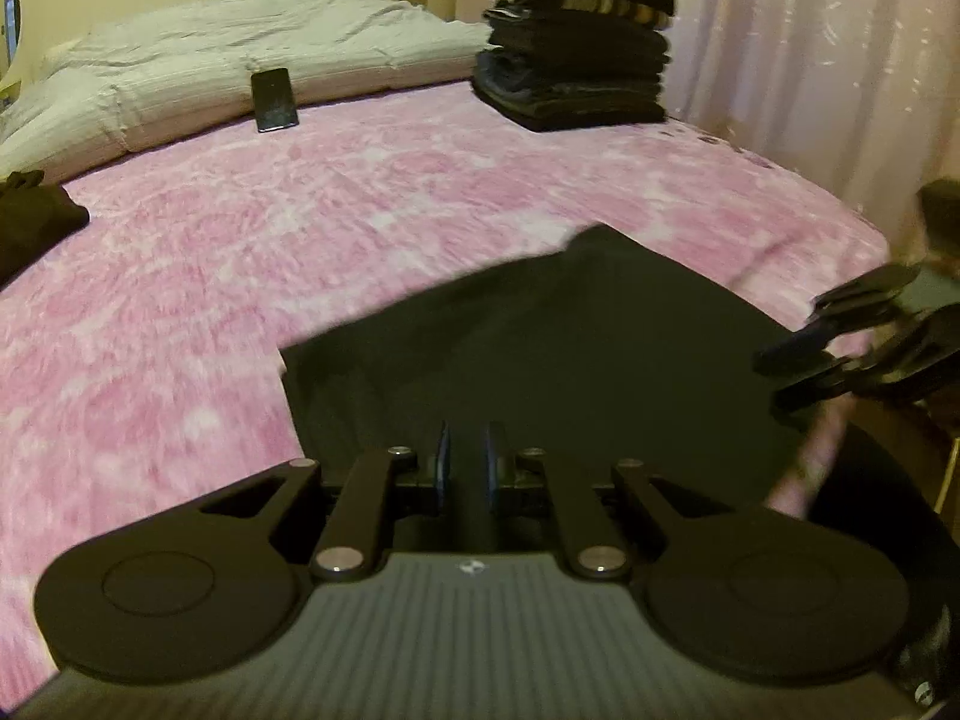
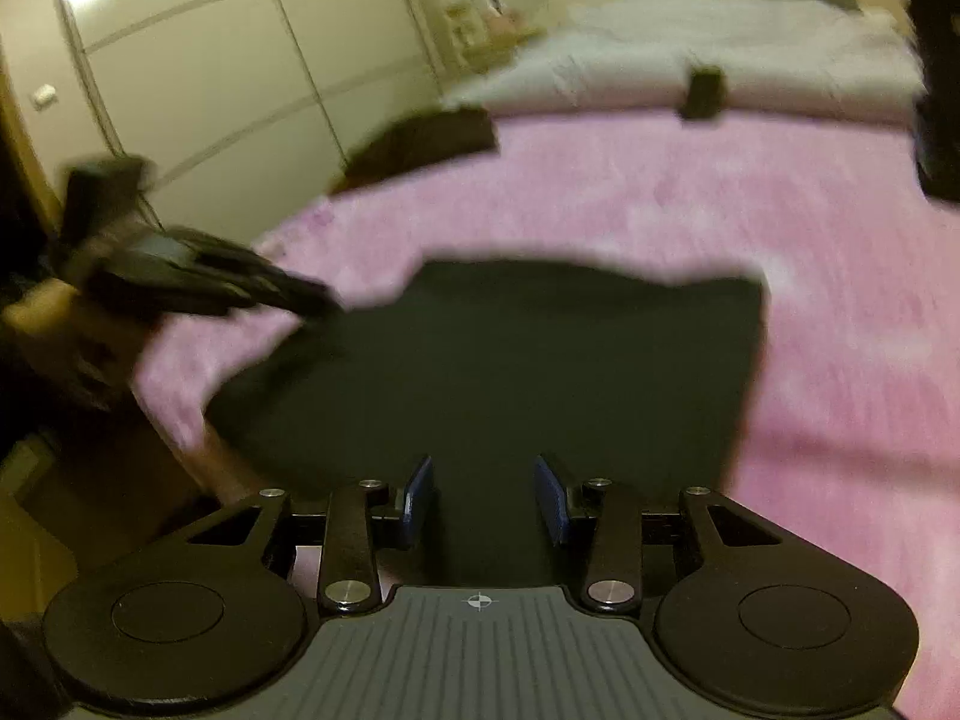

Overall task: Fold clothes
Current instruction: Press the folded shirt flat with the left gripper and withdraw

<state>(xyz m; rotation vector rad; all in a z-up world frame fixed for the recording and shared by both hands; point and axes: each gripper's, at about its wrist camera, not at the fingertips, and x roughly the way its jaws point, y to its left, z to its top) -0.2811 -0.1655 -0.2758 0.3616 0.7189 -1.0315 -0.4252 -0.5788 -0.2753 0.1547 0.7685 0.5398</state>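
Only the left view shows the folded stack [image 1: 576, 48].

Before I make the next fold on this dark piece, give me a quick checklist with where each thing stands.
1. Dark garment lies flat on the pink blanket: ok.
2. Left tool pinching its near edge: cannot tell; pads nearly together.
3. Right tool gripping: not ok; pads apart, cloth between them.
4. Blanket ahead free for folding: ok.
5. Phone and folded stack out of the way: ok.
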